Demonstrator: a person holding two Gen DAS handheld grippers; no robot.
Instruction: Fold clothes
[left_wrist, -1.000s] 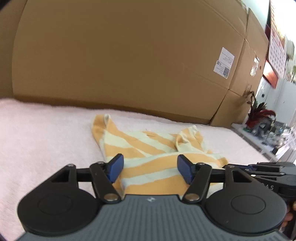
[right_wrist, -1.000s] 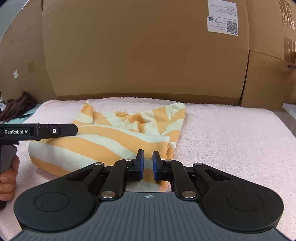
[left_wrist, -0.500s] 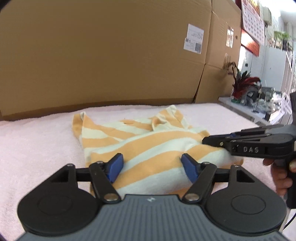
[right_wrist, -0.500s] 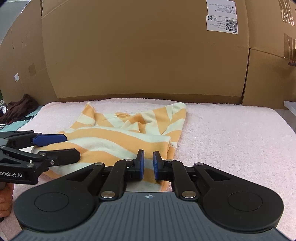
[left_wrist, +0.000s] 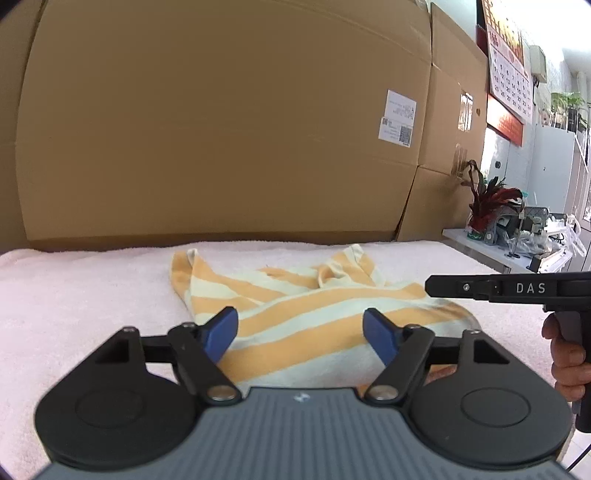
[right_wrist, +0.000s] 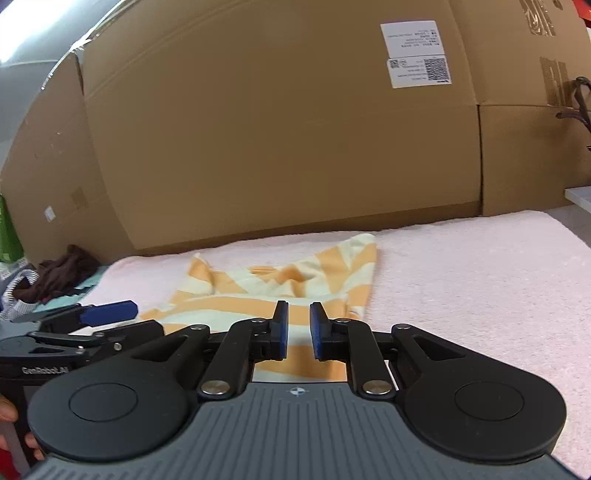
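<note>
Through my left wrist view I see a soft, rumpled knit garment in orange and cream stripes (left_wrist: 306, 314) lying crumpled on a fuzzy pale pink towel (left_wrist: 85, 295) that covers the work surface. My left gripper (left_wrist: 300, 334) has its blue-padded fingers (left_wrist: 221, 332) spread wide apart, holding nothing; the near part of the garment shows in the gap between them and runs off toward the far side. At the right, the flat black body of my right gripper (left_wrist: 517, 288), lettered "DAS", reaches in over the garment's right edge, with a hand (left_wrist: 567, 356) wrapped round its grip. Behind the towel stands a wall of smooth brown cardboard boxes (left_wrist: 221, 122) bearing a white label. Farther right hang a red calendar (left_wrist: 508, 70) and a red-leaved plant (left_wrist: 487, 199).

From the right wrist view, the right gripper's blue pads (right_wrist: 280, 328) stand close together with a narrow gap between them, and no cloth is pinched; the striped garment lies beneath and beyond them, its pointed far corners fanning toward the boxes. The left gripper comes in at the lower left, one blue finger jutting near the garment's left edge. A dark brown crumpled cloth (right_wrist: 62, 271) sits at the far left, off the towel.
</note>
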